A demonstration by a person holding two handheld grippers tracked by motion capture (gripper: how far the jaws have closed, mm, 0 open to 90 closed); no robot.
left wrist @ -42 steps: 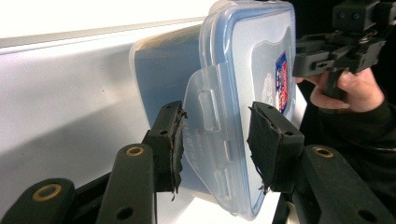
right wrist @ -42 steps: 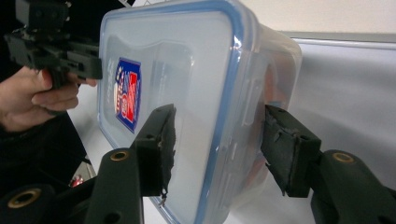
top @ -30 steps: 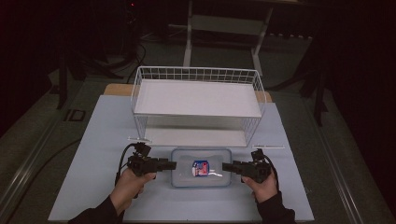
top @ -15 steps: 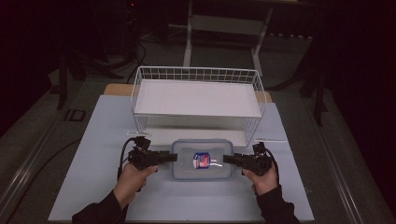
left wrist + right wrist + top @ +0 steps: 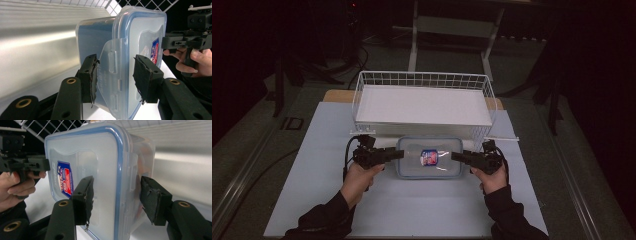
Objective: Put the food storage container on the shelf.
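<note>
A clear plastic container (image 5: 437, 169) with a blue-edged lid and a red and blue label (image 5: 429, 157) hangs level between my two grippers, just in front of the white wire basket (image 5: 422, 80). My left gripper (image 5: 399, 154) is shut on its left end. In the left gripper view the container (image 5: 140, 32) has its side latch between the pads of my left gripper (image 5: 115, 75). My right gripper (image 5: 455, 156) is shut on the right end. In the right gripper view one pad of my right gripper (image 5: 116, 197) presses the lid of the container (image 5: 100, 152) and the other its underside.
The basket has a flat white liner and stands at the back of a pale mat (image 5: 312, 165) that covers the table. Its front wall rises right behind the container. A dark floor and a metal stand (image 5: 452, 25) lie beyond the table.
Both grippers have carried the container away from the person, toward the basket's front wall, and a little upward. Both grips look the same.
</note>
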